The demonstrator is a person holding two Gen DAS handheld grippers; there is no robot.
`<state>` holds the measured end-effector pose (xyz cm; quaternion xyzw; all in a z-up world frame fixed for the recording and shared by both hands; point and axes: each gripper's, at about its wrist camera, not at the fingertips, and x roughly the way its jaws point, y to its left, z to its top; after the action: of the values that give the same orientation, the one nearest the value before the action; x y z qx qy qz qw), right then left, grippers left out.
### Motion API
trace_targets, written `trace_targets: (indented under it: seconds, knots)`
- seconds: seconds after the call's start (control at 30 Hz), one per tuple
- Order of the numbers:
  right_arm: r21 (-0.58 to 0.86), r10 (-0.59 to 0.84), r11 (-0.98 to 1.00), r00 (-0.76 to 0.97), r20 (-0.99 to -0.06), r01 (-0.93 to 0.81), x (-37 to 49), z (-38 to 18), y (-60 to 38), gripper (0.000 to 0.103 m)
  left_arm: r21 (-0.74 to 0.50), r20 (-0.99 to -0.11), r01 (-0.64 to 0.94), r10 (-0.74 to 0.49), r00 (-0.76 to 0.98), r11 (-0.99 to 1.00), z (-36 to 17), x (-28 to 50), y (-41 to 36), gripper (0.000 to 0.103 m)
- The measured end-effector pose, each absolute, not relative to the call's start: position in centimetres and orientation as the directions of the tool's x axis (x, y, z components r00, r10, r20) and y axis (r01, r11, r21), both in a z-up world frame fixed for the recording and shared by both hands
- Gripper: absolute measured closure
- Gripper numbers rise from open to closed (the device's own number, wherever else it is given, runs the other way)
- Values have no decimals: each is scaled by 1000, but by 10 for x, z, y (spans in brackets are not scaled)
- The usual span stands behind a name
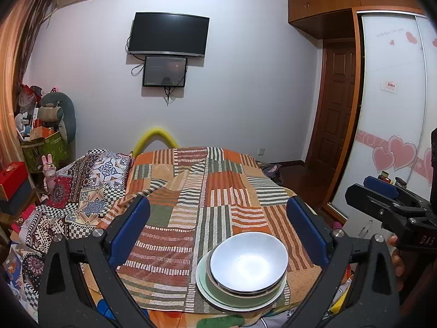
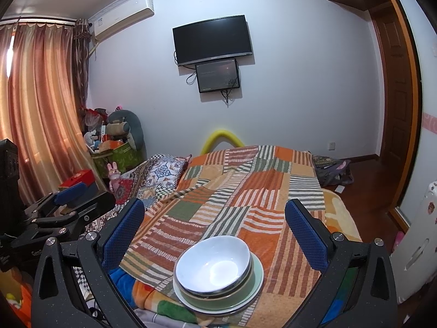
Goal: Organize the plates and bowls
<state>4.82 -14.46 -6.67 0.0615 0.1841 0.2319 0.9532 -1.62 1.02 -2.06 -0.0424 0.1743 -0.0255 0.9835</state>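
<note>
Striped patchwork cloth [image 1: 207, 191] in orange, green and white covers the bed, and the crockery stack sits on it near the close edge. Behind it, against the wall corner, a green storage bin [image 2: 120, 155] is packed full of toys and boxes, with a grey plush [image 2: 128, 128] leaning over it. The stack itself is nested by size: a wide pale plate [image 1: 215, 300] at the bottom, a green dish [image 1: 235, 299] resting in it, a dark-rimmed bowl [image 1: 218, 281] inside that, and a white bowl [image 1: 248, 262] on top, which holds nothing. The left gripper [image 1: 218, 213] hangs above the cloth with its blue pads spread wide apart, gripping nothing. The right gripper [image 2: 214, 216] is likewise released, jaws wide, the stack lying below and between its fingers without touching them.
</note>
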Motion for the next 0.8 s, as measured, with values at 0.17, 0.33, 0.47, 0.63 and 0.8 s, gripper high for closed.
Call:
trace_targets:
  seconds: [0.17, 0.33, 0.47, 0.63, 0.8]
  knots:
    - [210, 468, 883, 821, -325, -420, 49, -68, -146, 0, -91, -340, 36, -65, 938, 995, -21, -16, 10, 2]
    - [209, 468, 883, 822, -325, -420, 50, -68, -146, 0, -89, -339, 40, -68, 938, 995, -21, -16, 12, 2]
    - [209, 468, 883, 822, -325, -420, 50, -68, -146, 0, -92, -339, 46, -75, 938, 995, -21, -17, 11, 2]
    - [209, 469, 883, 822, -325, -421, 50, -68, -147, 0, -101, -329, 55, -85, 940, 993, -21, -17, 11, 2]
    - [212, 471, 882, 818, -330, -421, 51, -68, -147, 0, -111, -330, 59, -93, 940, 992, -21, -17, 12, 2]
